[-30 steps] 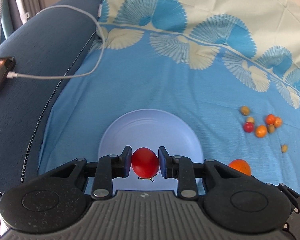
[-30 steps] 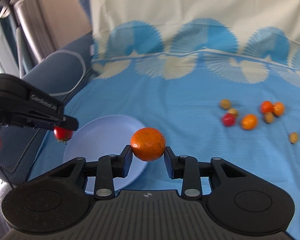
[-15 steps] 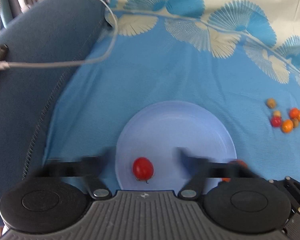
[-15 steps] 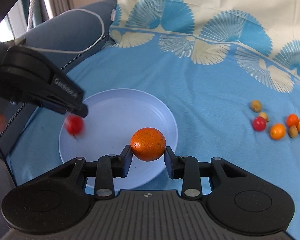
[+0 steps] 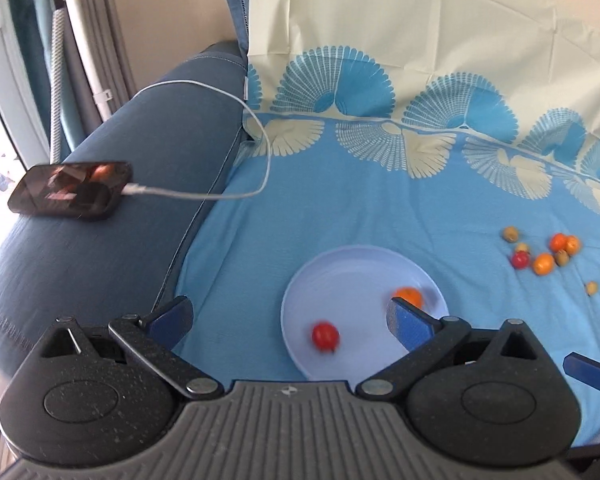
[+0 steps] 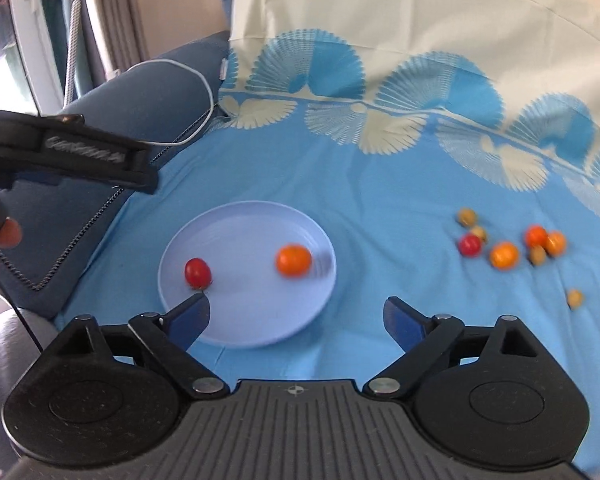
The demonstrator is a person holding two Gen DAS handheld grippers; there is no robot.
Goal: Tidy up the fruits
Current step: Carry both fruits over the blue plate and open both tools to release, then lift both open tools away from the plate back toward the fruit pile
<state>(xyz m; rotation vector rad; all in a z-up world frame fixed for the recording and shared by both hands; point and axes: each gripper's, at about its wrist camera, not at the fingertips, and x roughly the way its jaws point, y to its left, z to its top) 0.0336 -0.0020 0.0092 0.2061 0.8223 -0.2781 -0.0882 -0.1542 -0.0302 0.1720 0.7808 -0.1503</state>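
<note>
**Two fruits on the plate, both sets of fingers empty**

Between the spread fingers of the left gripper [image 5: 288,318] lies the pale blue plate [image 5: 340,264], which sits on the blue patterned sheet [image 5: 360,208]. A small red tomato [image 5: 325,335] rests on it just ahead of the gap, and an orange mandarin [image 5: 408,295] peeks out behind the right finger. These fingers stand as wide as they go and hold nothing.

Ahead of the right gripper [image 6: 296,316] the same plate shows nearer its left finger, with the tomato just beyond that fingertip. The mandarin lies blurred further right, perhaps rolling. These jaws are opening, with nothing between them.

Well right of both sets of fingers lies a loose cluster of small fruits [image 6: 504,254].

Such fruits look light, round and smooth, so likely to roll or slip. The tomatoes seem soft-skinned and would bruise under a hard squeeze. Taking each across its widest middle, gently, seems safest.
</note>
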